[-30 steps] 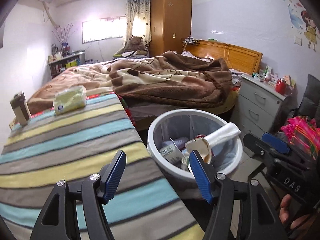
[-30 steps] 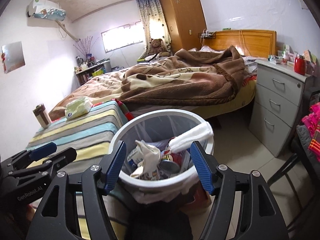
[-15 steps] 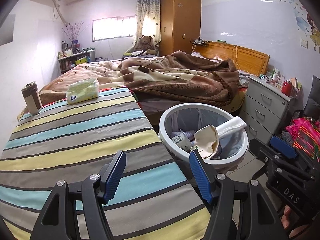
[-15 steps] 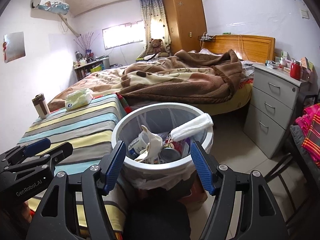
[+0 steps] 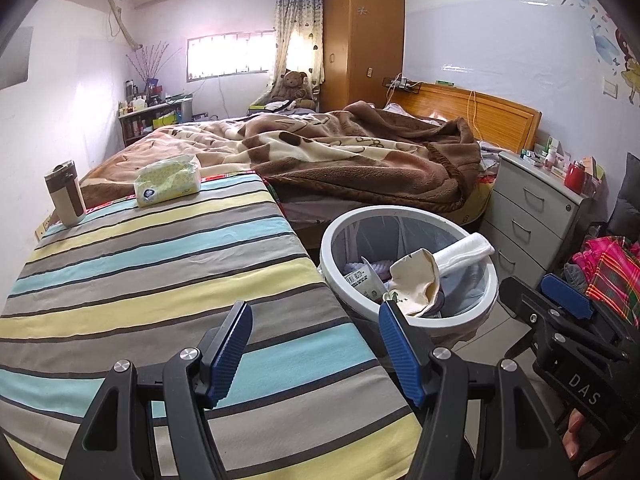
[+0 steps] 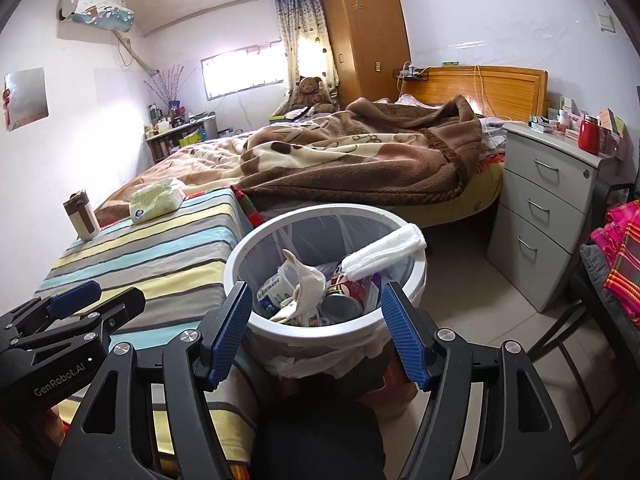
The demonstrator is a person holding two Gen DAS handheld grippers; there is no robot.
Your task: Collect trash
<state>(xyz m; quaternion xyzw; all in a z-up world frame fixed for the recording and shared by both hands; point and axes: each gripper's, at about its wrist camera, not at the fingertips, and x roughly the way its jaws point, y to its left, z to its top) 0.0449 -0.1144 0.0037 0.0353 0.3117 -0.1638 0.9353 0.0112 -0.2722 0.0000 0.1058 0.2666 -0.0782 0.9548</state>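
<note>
— Left gripper?
— Jaws apart, nothing between, above the striped worktop. Tissue pack and brown tumbler far ahead, to the left of the jaws.
— Right gripper?
— Jaws apart too, empty. Waste bin just ahead of them, on the floor beside the worktop.
— Trash?
— Inside the bin: crumpled cream wrapper, can, white roll leaning on the rim.

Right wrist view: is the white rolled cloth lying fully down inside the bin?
No, the white rolled cloth rests across the trash bin's far-right rim, with one end poking out past it.
</note>
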